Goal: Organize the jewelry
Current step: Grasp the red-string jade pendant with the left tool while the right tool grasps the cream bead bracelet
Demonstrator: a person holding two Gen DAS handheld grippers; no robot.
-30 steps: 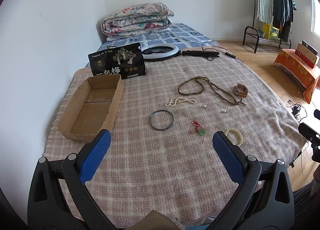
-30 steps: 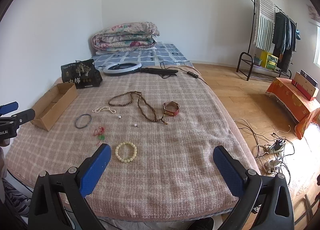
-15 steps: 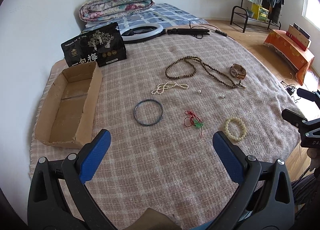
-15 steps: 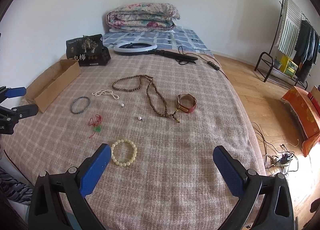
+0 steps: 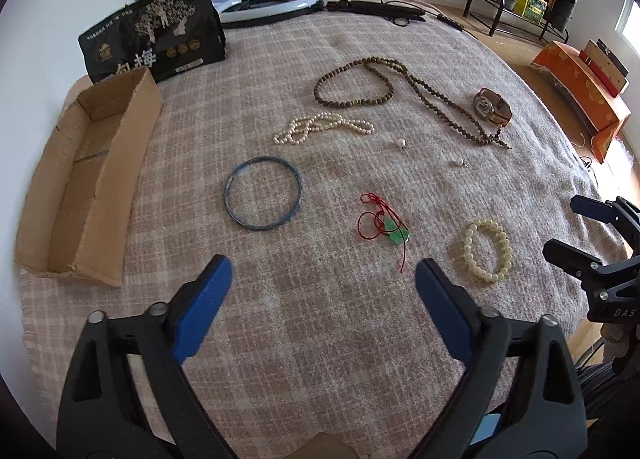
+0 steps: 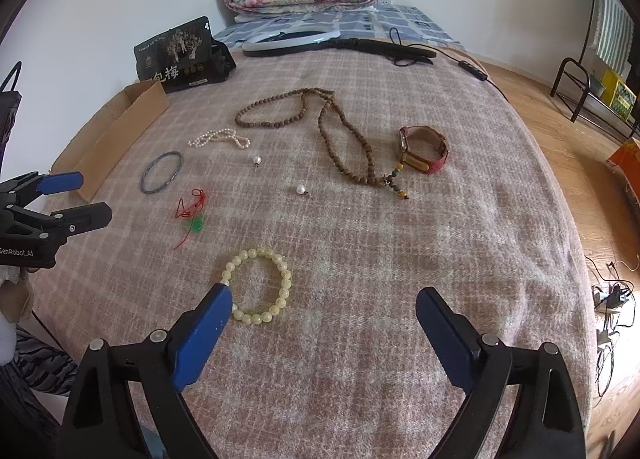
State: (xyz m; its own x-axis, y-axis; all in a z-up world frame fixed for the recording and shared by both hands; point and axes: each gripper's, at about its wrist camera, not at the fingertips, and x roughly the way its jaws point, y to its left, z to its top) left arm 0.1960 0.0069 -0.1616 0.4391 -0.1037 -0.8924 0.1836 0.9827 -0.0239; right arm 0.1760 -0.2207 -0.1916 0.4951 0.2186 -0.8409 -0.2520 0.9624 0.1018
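Bedroom with white walls and wood floor, bed (image 5: 320, 339) under pink plaid blanket, jewelry scattered across it: yellow bead bracelet (image 6: 258, 286) just ahead of right tool (image 6: 324, 309), blue bangle (image 5: 263, 192) near cardboard tray (image 5: 86, 183), left tool (image 5: 322, 281) and right both wide, jaws just narrowing, nothing between them.

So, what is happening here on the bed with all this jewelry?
A person holds a gripper in each hand above a blanket where jewelry lies spread out. Nothing is picked up yet. The left gripper and the right gripper are both empty, and their jaws have just been closing a little. The right one is nearest the yellow bead bracelet; the left one is near the blue bangle and the red cord pendant. The cardboard box has no jewelry in it.
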